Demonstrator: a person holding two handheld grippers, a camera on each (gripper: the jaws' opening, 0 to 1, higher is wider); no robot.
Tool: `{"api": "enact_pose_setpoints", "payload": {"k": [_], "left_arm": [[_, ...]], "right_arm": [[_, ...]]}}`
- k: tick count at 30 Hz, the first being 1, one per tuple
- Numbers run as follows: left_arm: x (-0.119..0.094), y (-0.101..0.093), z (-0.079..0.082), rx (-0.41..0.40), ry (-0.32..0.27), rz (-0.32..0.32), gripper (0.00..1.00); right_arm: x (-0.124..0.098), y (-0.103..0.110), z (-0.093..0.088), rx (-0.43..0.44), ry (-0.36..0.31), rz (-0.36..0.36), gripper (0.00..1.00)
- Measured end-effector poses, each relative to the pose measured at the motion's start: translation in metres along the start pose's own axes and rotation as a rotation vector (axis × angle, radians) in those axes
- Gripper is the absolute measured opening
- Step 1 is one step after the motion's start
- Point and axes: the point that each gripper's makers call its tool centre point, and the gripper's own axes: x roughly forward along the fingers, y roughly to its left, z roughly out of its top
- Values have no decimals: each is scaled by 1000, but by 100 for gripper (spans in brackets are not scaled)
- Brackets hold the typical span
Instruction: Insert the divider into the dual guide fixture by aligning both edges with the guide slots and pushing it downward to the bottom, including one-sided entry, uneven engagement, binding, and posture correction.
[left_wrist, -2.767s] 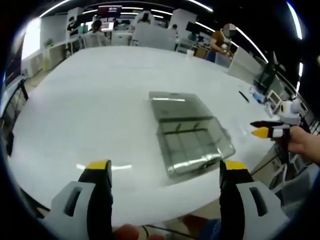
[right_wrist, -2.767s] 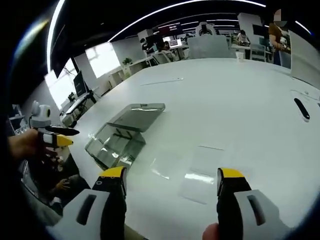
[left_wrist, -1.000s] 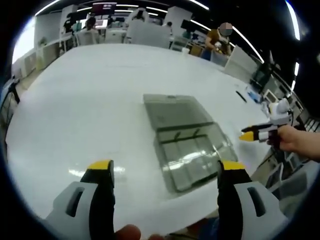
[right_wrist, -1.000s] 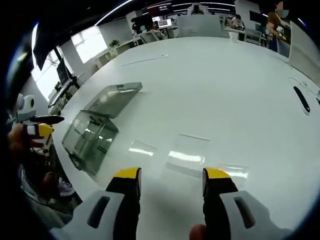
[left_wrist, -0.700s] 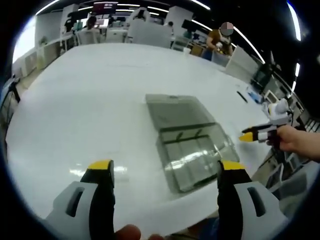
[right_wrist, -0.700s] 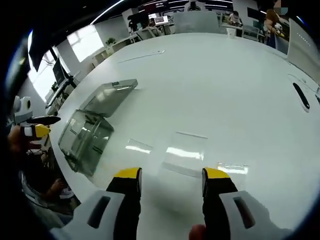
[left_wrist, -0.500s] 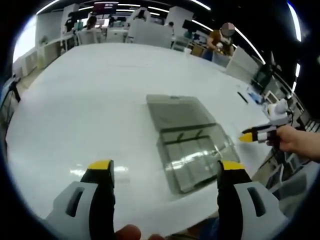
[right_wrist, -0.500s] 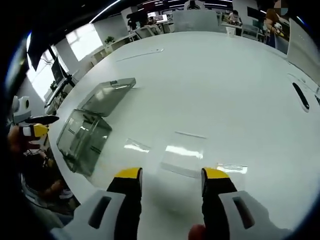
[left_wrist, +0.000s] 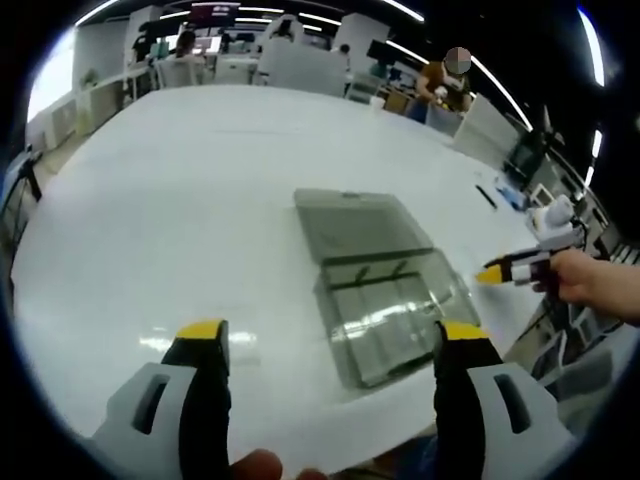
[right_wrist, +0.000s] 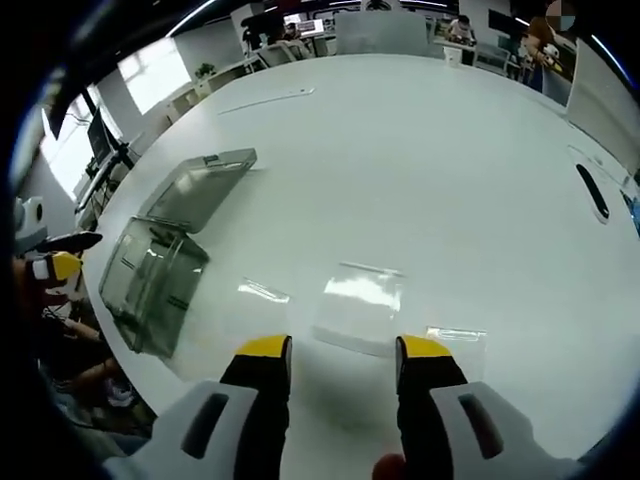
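White table (right_wrist: 480, 170): divider (right_wrist: 358, 314) just beyond right tool (right_wrist: 334, 352).

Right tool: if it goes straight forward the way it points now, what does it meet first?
Probably the clear divider lying flat on the white table, just ahead of the right tool; depth is uncertain.

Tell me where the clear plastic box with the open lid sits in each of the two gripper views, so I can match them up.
Left gripper view: the clear box lies right of centre on the white table, lid open away from the camera, above the right jaw.
Right gripper view: the clear box sits at the left, near the table edge.
Shared landmark: the black marker, also at the left gripper view's right.
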Motion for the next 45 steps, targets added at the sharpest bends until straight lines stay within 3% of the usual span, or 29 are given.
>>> {"api": "enact_pose_setpoints", "payload": {"k": [26,45], "left_arm": [[-2,3,10,-8,-18,4,81],[-5,2,11,-9,-23,7,80]], "right_arm": [[6,-7,-2,-10,177,-134,31],[11,-10,-1,-10,273,-135,31]]}}
